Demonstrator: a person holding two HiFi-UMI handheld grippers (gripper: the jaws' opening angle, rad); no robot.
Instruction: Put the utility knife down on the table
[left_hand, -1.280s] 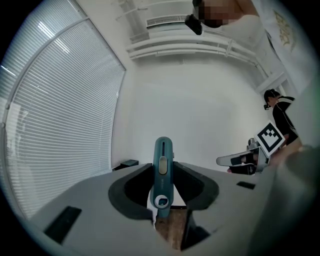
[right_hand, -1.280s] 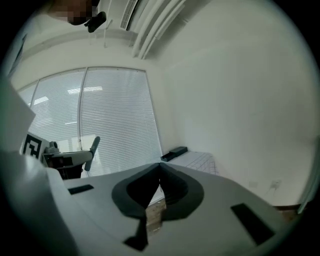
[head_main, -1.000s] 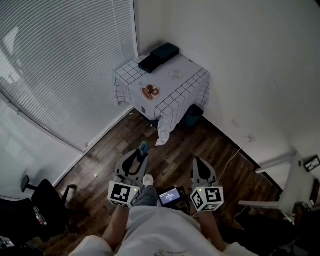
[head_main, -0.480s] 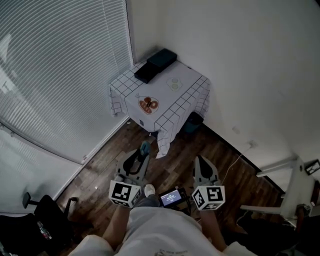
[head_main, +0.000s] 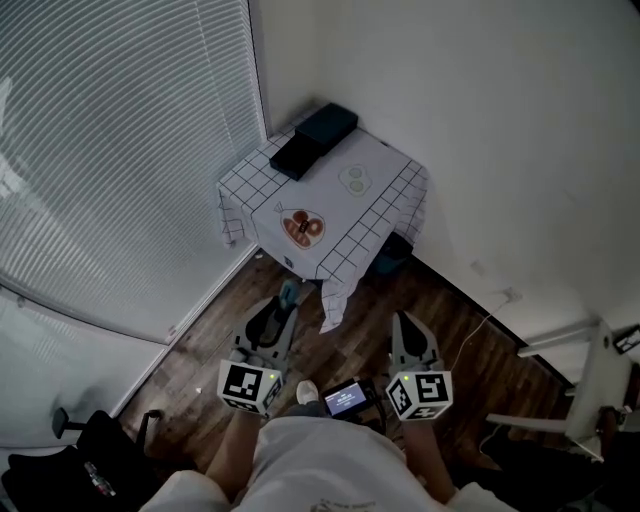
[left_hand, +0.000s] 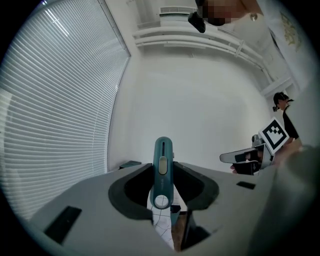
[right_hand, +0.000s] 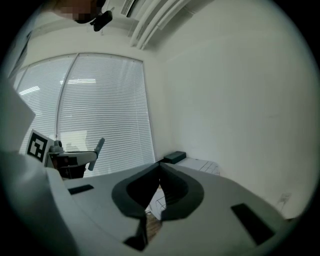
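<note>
A teal utility knife (left_hand: 162, 169) stands upright between the jaws of my left gripper (left_hand: 163, 167), which is shut on its lower body. In the head view the left gripper (head_main: 285, 303) is held over the wood floor, short of the table (head_main: 395, 175), with the knife (head_main: 289, 293) poking out at its tip. The table has a white checked cloth and sits in the room's corner. My right gripper (head_main: 404, 322) is level beside the left one. Its jaws meet at the tip with nothing between them (right_hand: 160, 169).
On the table lie dark flat boxes (head_main: 313, 138), a plate with food (head_main: 302, 226) and a small white dish (head_main: 354, 180). A dark bin (head_main: 392, 252) stands under the cloth. Window blinds (head_main: 110, 150) run along the left, a white wall on the right, white furniture (head_main: 590, 370) at far right.
The person has walked toward the corner table, which now lies nearer and lower in the head view. Both grippers keep their pose, and the knife stays in the left one.
</note>
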